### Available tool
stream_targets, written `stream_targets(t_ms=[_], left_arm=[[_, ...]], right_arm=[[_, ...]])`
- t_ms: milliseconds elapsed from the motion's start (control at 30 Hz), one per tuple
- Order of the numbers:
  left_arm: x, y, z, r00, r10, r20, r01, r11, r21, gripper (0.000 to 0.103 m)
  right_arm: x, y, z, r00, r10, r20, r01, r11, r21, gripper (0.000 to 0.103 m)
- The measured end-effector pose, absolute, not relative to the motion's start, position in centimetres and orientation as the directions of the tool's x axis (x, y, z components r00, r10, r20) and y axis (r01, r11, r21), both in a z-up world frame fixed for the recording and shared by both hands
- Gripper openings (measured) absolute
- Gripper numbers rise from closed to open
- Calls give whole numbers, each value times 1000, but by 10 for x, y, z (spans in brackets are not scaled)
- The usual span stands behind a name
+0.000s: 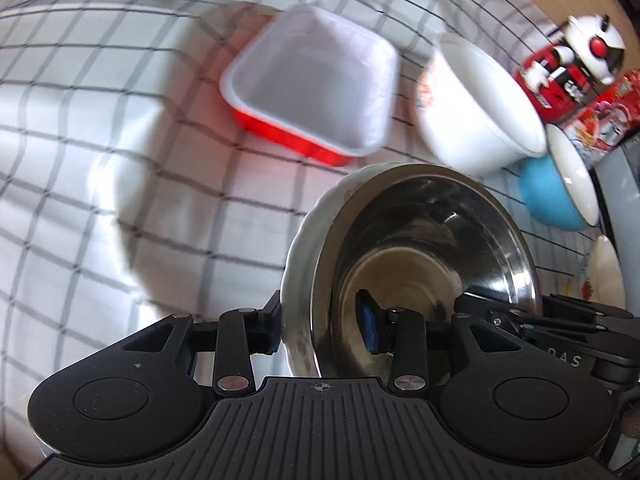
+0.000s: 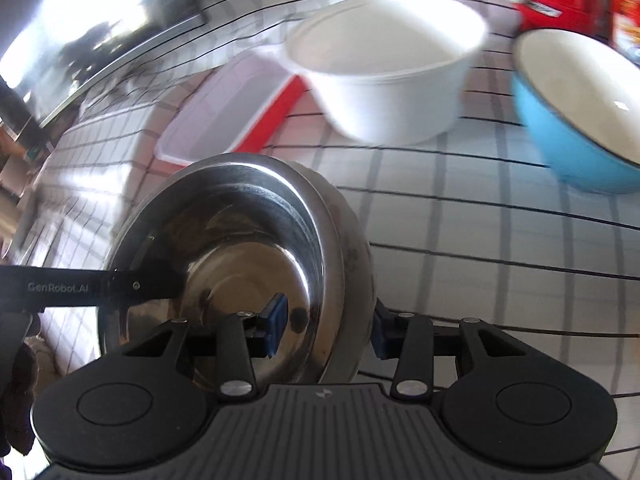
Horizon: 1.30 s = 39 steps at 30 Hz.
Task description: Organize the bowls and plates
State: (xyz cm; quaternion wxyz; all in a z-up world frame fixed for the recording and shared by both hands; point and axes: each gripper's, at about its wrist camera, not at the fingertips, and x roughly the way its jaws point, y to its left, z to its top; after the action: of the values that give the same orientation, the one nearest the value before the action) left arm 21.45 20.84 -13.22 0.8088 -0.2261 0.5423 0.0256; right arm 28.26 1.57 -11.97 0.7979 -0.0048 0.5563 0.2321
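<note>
We clamp the steel bowl (image 1: 432, 256) between both grippers: left gripper (image 1: 324, 330) pinches its rim with a white bowl (image 1: 304, 248) outside, right gripper (image 2: 326, 326) the opposite wall, steadying it aloft.

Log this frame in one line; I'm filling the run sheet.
left gripper: shut on steel bowl | right gripper: shut on steel bowl | blue bowl: on table

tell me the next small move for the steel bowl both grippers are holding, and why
Probably carry the steel bowl toward the white bowl to nest it. The left hand-held gripper and right hand-held gripper each clamp its rim, and it hangs tilted above the checked cloth.
</note>
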Motion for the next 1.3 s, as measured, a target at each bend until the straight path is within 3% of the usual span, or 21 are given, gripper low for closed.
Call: stream_targets(t_ms=[267,733,1033,1300], left_arm=[[245,186,-134,412,-216,-885,-233,914,-331,40],[223,190,-112,492,-173,-853,-251,910,-329,39],[212,188,-65,622,-48,-782,-284,916,-283,39],[226,147,-51,646,-156,-748,-176,922,-344,38]], right_arm=[[290,-11,-120,309,341,-888,-328,914,237,43],[280,-29,-97,414,295,-862,-345,926,151,49],[261,-65,-40,609,287,-740,-346,935,78,71],[262,-113,-20,700,177,-692,-229,973,17,83]])
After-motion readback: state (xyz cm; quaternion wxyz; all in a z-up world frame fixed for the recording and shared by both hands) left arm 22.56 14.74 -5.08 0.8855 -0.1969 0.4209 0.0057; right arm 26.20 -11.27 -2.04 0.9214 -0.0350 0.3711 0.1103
